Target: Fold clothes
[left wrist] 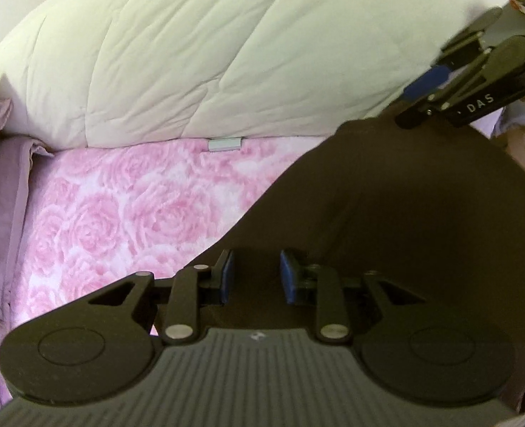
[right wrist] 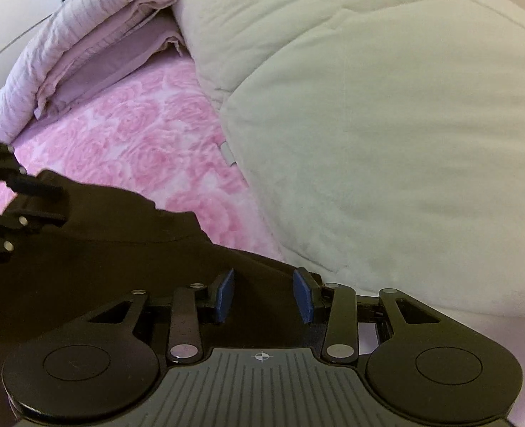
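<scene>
A dark brown garment [left wrist: 387, 192] lies on a pink rose-patterned bed cover [left wrist: 120, 213]. It also shows in the right wrist view [right wrist: 102, 249]. My left gripper [left wrist: 256, 275] is open, its blue pads [left wrist: 227, 274] apart just over the garment's near edge. My right gripper [right wrist: 264, 295] is open over another edge of the same garment, blue pads [right wrist: 304, 293] apart. The right gripper also appears at the upper right of the left wrist view [left wrist: 436, 89], and the left gripper at the left edge of the right wrist view [right wrist: 24, 206].
A thick cream quilt [left wrist: 226, 53] is heaped along the back of the bed; it fills the right side of the right wrist view [right wrist: 387, 124]. Folded lilac bedding [right wrist: 84, 46] lies at the far left corner. A small grey tag [left wrist: 225, 143] sits at the quilt's edge.
</scene>
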`<action>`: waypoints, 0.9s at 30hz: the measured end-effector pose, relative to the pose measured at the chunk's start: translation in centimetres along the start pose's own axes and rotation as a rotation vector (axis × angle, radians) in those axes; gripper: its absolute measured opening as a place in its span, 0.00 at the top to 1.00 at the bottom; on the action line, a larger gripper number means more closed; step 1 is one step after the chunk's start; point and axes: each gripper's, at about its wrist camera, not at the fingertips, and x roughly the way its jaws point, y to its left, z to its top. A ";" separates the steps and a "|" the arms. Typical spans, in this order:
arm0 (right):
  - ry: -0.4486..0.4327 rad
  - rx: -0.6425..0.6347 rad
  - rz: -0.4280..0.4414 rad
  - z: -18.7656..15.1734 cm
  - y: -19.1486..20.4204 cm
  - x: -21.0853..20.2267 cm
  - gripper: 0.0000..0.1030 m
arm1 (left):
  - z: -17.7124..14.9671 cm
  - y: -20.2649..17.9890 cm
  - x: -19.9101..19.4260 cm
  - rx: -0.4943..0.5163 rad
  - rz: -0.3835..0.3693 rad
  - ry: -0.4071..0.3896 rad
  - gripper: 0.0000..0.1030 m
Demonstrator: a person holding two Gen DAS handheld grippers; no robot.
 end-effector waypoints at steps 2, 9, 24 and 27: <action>-0.006 0.018 -0.007 -0.3 -0.1 -1.7 0.61 | -0.4 0.1 -1.5 0.000 0.013 -0.019 0.76; -0.012 0.044 0.046 -4.9 3.0 -6.8 0.61 | -4.1 0.8 -7.2 -0.128 0.003 -0.047 0.76; 0.112 0.022 0.125 -10.6 5.3 -8.9 0.61 | -8.5 -1.5 -10.0 -0.106 0.064 0.031 0.77; 0.134 0.029 0.117 -12.3 6.5 -8.6 0.61 | -9.6 -2.9 -10.4 -0.124 0.036 0.055 0.77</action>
